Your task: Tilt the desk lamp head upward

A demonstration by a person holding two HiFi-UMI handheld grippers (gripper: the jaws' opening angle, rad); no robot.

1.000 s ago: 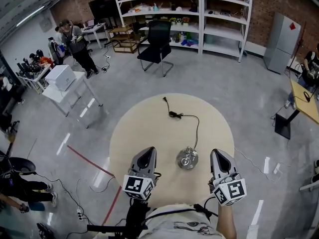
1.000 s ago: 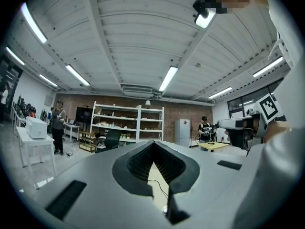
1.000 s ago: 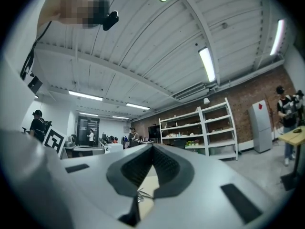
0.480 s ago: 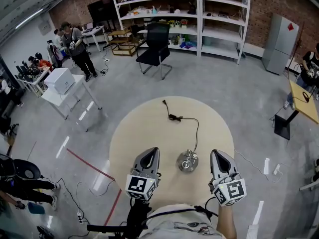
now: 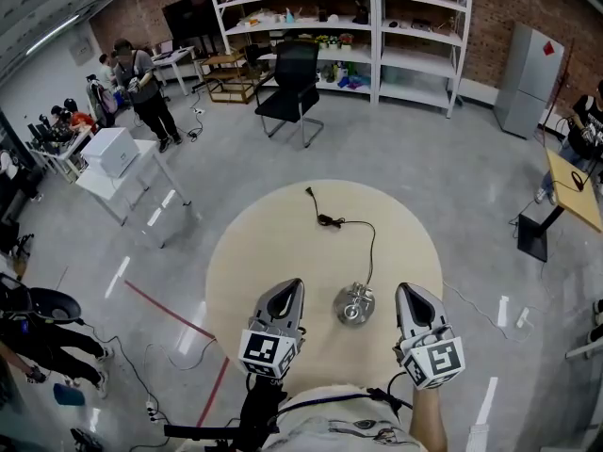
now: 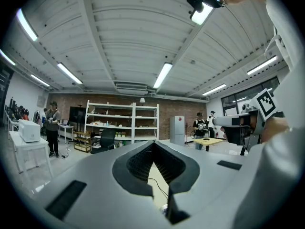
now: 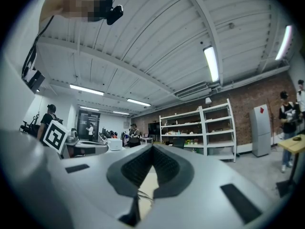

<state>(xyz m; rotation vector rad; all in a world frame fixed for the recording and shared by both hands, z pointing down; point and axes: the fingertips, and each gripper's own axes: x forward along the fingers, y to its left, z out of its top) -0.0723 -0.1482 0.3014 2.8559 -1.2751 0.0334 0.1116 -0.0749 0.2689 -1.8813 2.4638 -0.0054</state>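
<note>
Nearest the person, the left hand-held gripper [image 5: 288, 290] and the right hand-held gripper [image 5: 411, 293] hover over the near edge of the round desk [image 5: 264, 243], both pointing away from the body. Each one's jaws are together at the tips, with nothing caught between them — the gripper views show only desk surface through the gap behind the pads. The desk lamp [image 5: 354, 302] stands between the two, just ahead of their tips, somewhat closer to the right one and touching neither. Its black cord [image 5: 373, 243] runs off from it across the desk to a plug [image 5: 310, 189] lying near the far edge. Beyond the desk — an office chair [image 5: 294, 78] and white shelves [image 5: 377, 26].
</note>
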